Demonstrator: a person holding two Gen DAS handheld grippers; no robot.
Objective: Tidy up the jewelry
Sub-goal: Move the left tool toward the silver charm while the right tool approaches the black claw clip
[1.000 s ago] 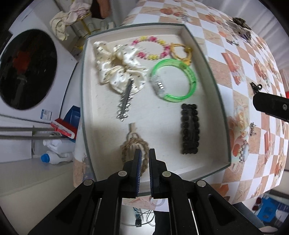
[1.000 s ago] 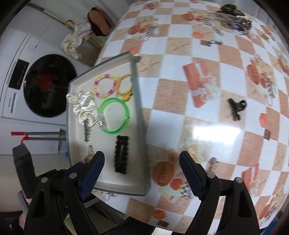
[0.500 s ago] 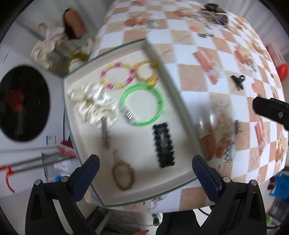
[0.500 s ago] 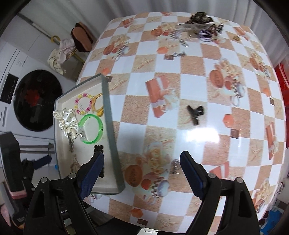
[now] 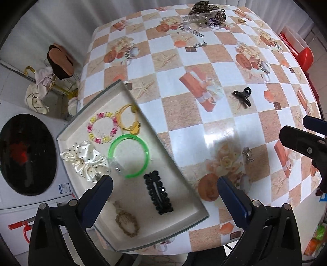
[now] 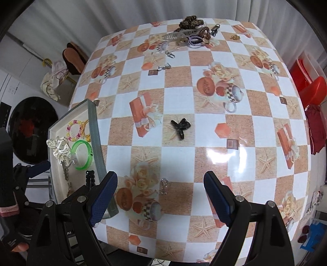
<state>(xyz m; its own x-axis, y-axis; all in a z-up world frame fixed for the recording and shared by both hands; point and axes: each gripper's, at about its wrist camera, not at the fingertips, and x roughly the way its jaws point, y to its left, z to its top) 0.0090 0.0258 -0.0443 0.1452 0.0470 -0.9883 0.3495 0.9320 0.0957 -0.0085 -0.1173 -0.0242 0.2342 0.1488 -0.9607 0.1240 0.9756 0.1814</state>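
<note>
A grey tray (image 5: 163, 152) (image 6: 93, 131) at the table's left edge holds a green bangle (image 5: 128, 155), a bead bracelet (image 5: 102, 131), a yellow ring (image 5: 127, 120), a white scrunchie (image 5: 85, 161), a black clip (image 5: 158, 193) and a braided tie (image 5: 126, 223). My left gripper (image 5: 164, 189) is open and empty above the tray's near end. My right gripper (image 6: 161, 191) is open and empty above a small silver piece (image 6: 164, 186) (image 5: 248, 154). A black claw clip (image 6: 180, 126) (image 5: 242, 96) lies mid-table.
A pile of hair ties, clips and chains (image 6: 192, 34) (image 5: 206, 13) lies at the table's far edge. A washing machine (image 5: 24, 153) stands left of the table. A red stool (image 6: 310, 92) stands on the right.
My left gripper opened, letting go of the braided tie in the tray, then rose and pulled back. My right gripper lifted and swung right over the table, still open.
</note>
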